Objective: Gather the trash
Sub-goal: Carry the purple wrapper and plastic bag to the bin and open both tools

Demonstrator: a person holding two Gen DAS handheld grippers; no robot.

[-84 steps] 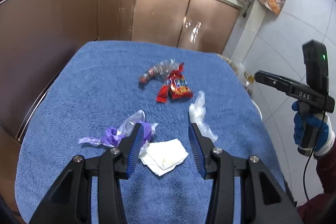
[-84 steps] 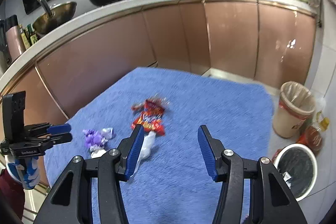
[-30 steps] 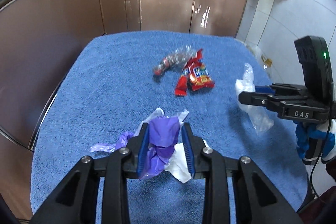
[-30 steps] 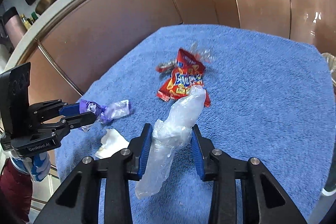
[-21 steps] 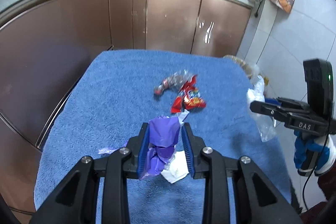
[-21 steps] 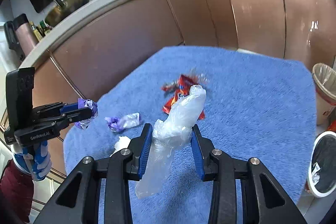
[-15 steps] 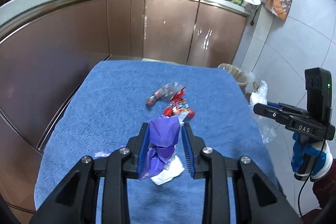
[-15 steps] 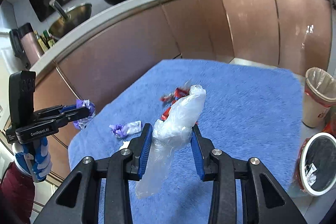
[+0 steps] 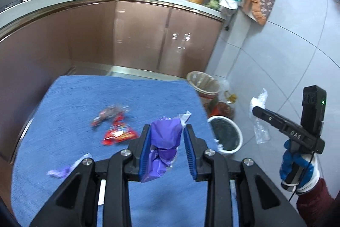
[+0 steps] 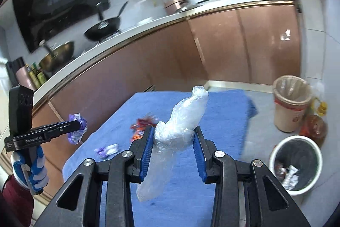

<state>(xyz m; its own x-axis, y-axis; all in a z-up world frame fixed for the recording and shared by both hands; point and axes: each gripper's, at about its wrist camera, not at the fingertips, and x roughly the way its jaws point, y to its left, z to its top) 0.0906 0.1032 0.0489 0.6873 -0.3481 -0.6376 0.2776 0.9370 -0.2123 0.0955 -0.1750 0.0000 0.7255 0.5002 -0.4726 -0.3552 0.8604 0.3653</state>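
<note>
My left gripper [image 9: 166, 131] is shut on a crumpled purple wrapper [image 9: 163, 139], held up over the blue towel [image 9: 63, 103]. My right gripper [image 10: 173, 131] is shut on a clear plastic bag [image 10: 180, 118] that sticks up past its fingertips and hangs down below them. In the left wrist view the right gripper [image 9: 255, 110] hangs over the floor with the clear bag [image 9: 260, 120]. A red snack packet [image 9: 119, 134], a clear-and-red wrapper [image 9: 108, 113] and a small purple wrapper [image 9: 61, 171] lie on the towel. A white bin [image 10: 295, 163] with trash inside stands on the floor.
A tan lined bin [image 10: 291, 103] and an oil bottle [image 10: 314, 122] stand on the floor past the towel's right corner. Brown cabinets [image 9: 138, 35] curve behind the table under a counter with pans and a microwave. Gloved hands [image 10: 31, 169] hold both grippers.
Both grippers have risen and swung right with their trash, away from the towel's middle. The white bin and the tan bin have come into view. The white tissue has left the left wrist view.
</note>
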